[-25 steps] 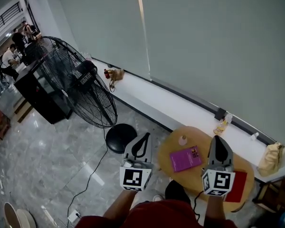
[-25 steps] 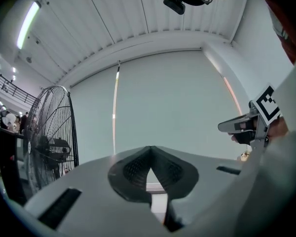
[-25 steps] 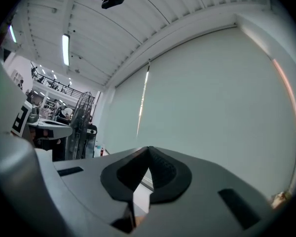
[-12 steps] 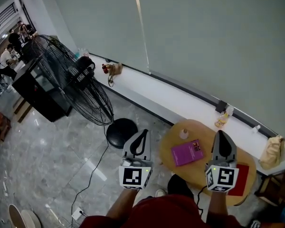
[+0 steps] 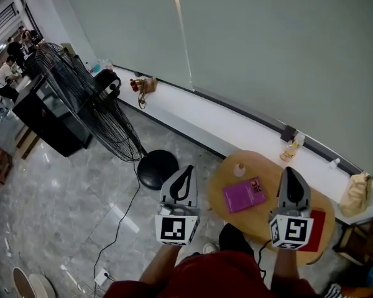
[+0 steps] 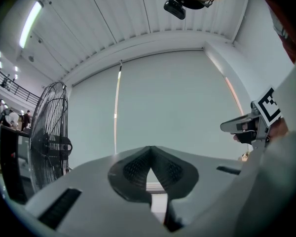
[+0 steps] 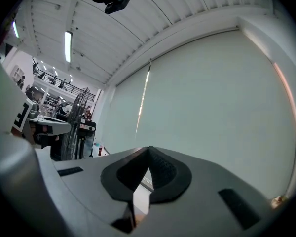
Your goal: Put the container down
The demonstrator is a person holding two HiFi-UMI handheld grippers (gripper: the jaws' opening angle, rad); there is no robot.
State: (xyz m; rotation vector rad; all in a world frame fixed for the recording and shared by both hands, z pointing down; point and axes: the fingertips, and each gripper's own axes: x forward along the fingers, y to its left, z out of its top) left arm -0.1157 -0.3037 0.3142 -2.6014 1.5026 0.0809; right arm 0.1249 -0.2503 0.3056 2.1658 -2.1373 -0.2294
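If the small pale bottle (image 5: 239, 169) is the container meant, it is already down. It stands upright on the round wooden tabletop (image 5: 219, 182), toward the far edge and just beyond a purple book (image 5: 244, 195), with nothing touching it.

Neither tool carries anything. The left tool (image 5: 188, 170) has its jaws pressed together on nothing and hangs out over the floor beside the tabletop. The right tool (image 5: 290, 171) is likewise closed and empty, above the tabletop's right part and near a flat red thing (image 5: 315, 236). Both point forward, well above the bottle. I'd guess this is a rest posture, held clear so nothing gets knocked.

A big standing fan (image 5: 81, 98) is off to the left, and another bottle (image 5: 290, 149) sits on the white ledge (image 5: 224, 126) under the blind.
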